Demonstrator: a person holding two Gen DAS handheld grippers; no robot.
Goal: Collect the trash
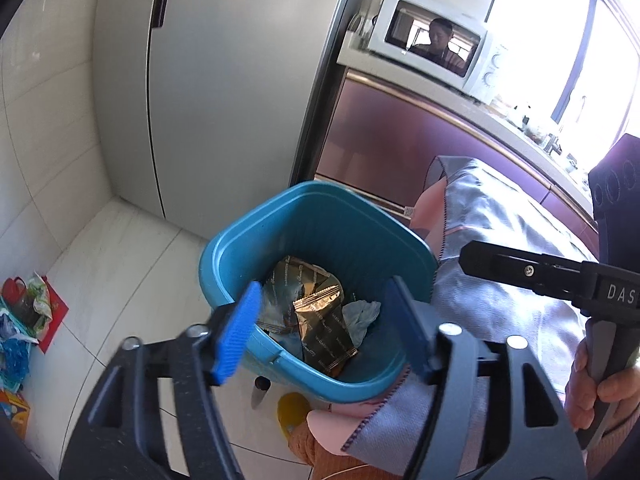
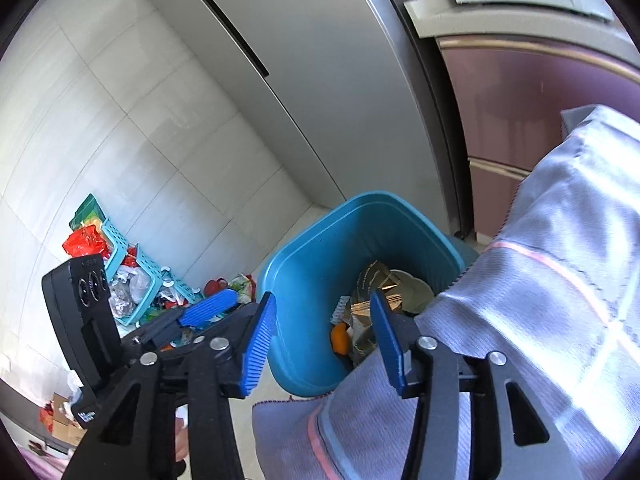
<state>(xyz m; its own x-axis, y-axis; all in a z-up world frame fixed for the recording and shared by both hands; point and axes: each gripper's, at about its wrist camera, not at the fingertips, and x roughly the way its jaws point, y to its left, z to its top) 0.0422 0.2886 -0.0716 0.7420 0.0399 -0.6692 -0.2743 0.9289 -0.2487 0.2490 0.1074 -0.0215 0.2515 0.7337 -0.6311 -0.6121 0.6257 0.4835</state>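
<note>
the blue bin (image 1: 320, 224) stands on the floor by the fridge (image 1: 224, 80), gold wrappers (image 1: 320, 312) inside, their print too small to read. both the left hand-held gripper (image 1: 324, 332) and right hand-held gripper (image 2: 322, 344), marked "das", tilt down over it, jaws apart, empty.

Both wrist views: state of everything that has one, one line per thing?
Blue plastic trash bin: upright, no lid, holding trash.
Gold foil wrappers: crumpled inside the bin.
Grey-and-pink cloth: draped beside the bin's rim.
Left tool: open, nothing between its pads.
Right tool: open, empty.
Grey refrigerator: doors closed.
White microwave: door closed.
</note>
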